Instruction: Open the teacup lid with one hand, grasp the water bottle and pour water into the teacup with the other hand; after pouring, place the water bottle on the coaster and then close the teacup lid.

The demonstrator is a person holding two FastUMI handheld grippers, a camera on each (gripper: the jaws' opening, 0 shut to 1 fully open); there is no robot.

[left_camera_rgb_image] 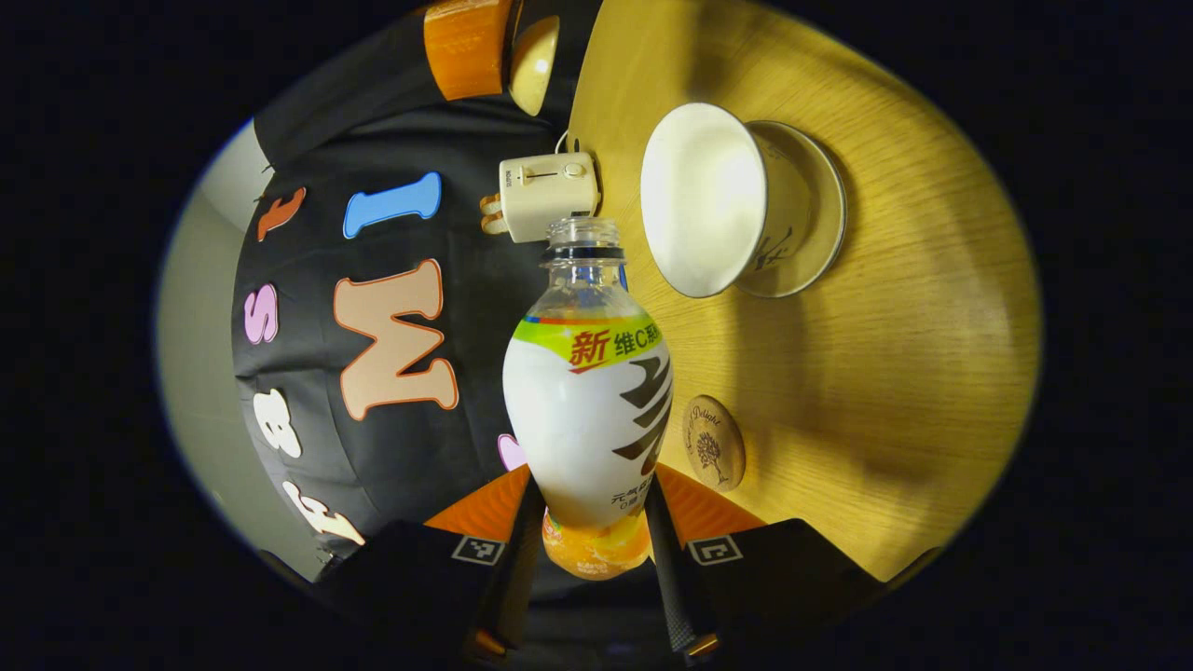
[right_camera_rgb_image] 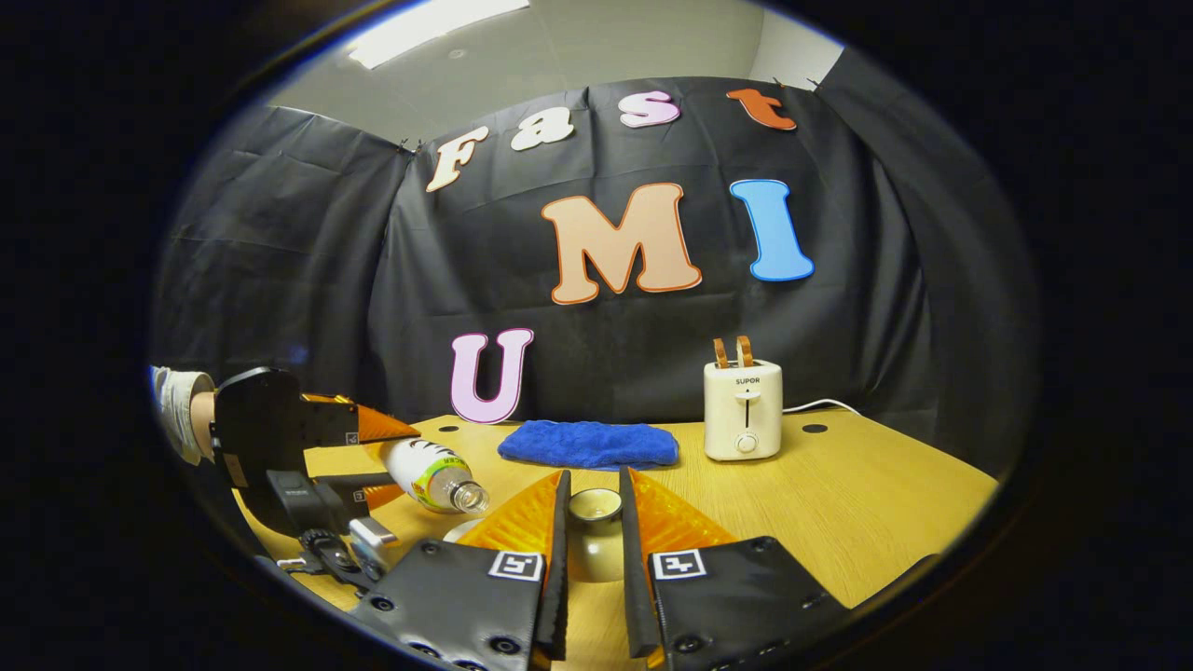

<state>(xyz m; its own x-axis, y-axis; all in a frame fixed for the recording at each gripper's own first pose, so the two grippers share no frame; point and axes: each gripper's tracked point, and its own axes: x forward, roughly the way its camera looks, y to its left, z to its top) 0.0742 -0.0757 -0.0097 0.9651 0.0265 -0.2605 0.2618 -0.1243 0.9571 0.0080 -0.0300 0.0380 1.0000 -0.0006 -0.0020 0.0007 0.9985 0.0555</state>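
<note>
**Bottle tipped toward the open cup, lid held aside**

In the left gripper view, the left gripper (left_camera_rgb_image: 596, 536) is clamped on the lower body of the water bottle (left_camera_rgb_image: 589, 410), a smooth plastic shape with a white wrapper, clear shoulder and uncapped threaded neck. The view is rolled sideways, the bottle's mouth near the teacup (left_camera_rgb_image: 708, 200), a glazed white flared bowl on its saucer (left_camera_rgb_image: 820, 224). A round wooden coaster (left_camera_rgb_image: 714, 442) lies beside the bottle on the pale wood-grain table (left_camera_rgb_image: 913, 373).

In the right gripper view, the right gripper (right_camera_rgb_image: 593, 540) pinches the domed ceramic lid (right_camera_rgb_image: 595, 536). Beyond lie a fluffy blue cloth (right_camera_rgb_image: 589, 444) and a cream toaster (right_camera_rgb_image: 743, 410), against the black cloth wall.
</note>
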